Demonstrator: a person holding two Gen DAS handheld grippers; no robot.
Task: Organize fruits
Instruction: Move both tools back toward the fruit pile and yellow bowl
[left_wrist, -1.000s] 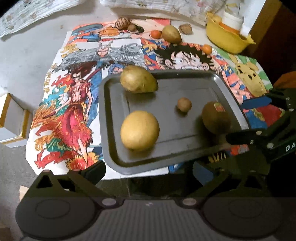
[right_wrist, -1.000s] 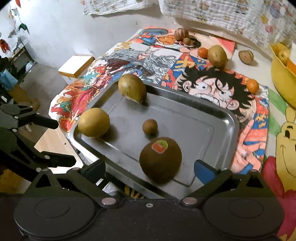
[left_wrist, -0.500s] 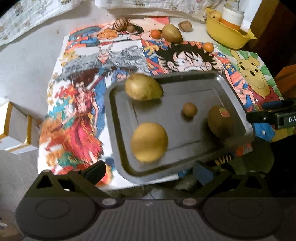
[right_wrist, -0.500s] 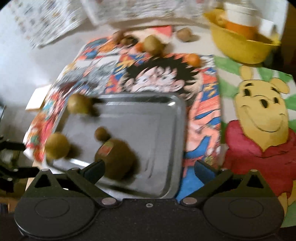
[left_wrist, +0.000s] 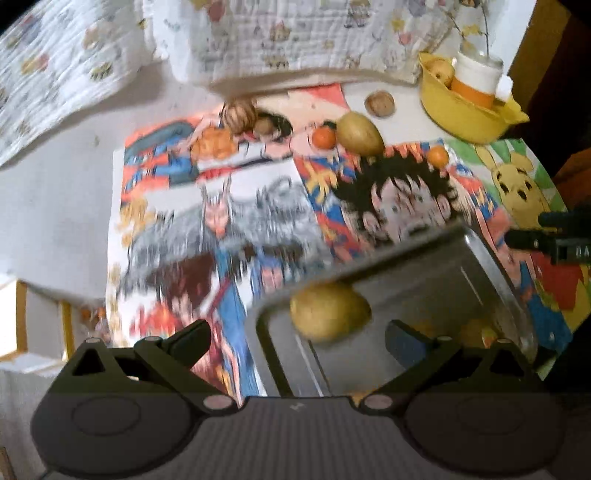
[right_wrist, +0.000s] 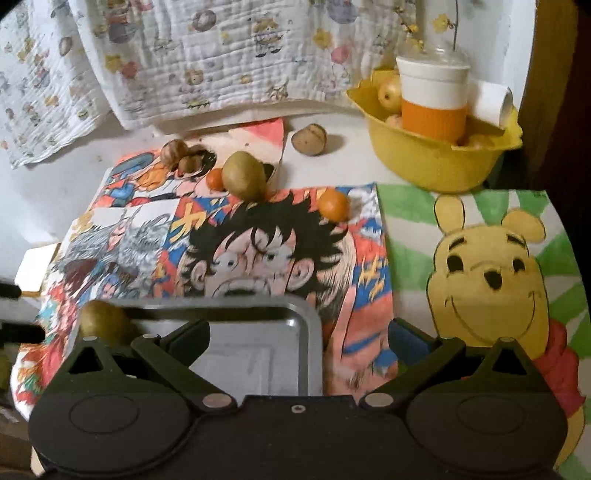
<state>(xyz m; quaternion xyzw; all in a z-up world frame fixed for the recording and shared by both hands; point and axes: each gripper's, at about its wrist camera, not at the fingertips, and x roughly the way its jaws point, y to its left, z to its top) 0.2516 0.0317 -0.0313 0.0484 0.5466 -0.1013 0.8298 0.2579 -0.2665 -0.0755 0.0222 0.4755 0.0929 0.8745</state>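
A grey metal tray (left_wrist: 491, 266) (right_wrist: 314, 332) lies on the cartoon mat at the near edge. A yellow-green fruit (left_wrist: 328, 314) (right_wrist: 101, 321) sits in its far left corner; the tray's other fruits are hidden below my fingers. Loose on the mat farther back lie a green-yellow fruit (right_wrist: 243, 175) (left_wrist: 358, 133), two small oranges (right_wrist: 332, 205) (right_wrist: 214, 179), and brown nuts (right_wrist: 173, 151). A brown fruit (right_wrist: 308, 138) lies on the bare table. My left gripper (left_wrist: 295, 339) and right gripper (right_wrist: 299, 338) are both open and empty over the tray.
A yellow bowl (right_wrist: 436, 162) (left_wrist: 465, 114) at the back right holds apples and a white-and-orange cup (right_wrist: 434, 99). A printed quilt (right_wrist: 221, 55) hangs behind the table. A white box (left_wrist: 22, 325) stands off the table's left side.
Both grippers have tilted up and moved forward, so the tray slid low in both views and the back of the table came into sight. The fruits have not visibly moved.
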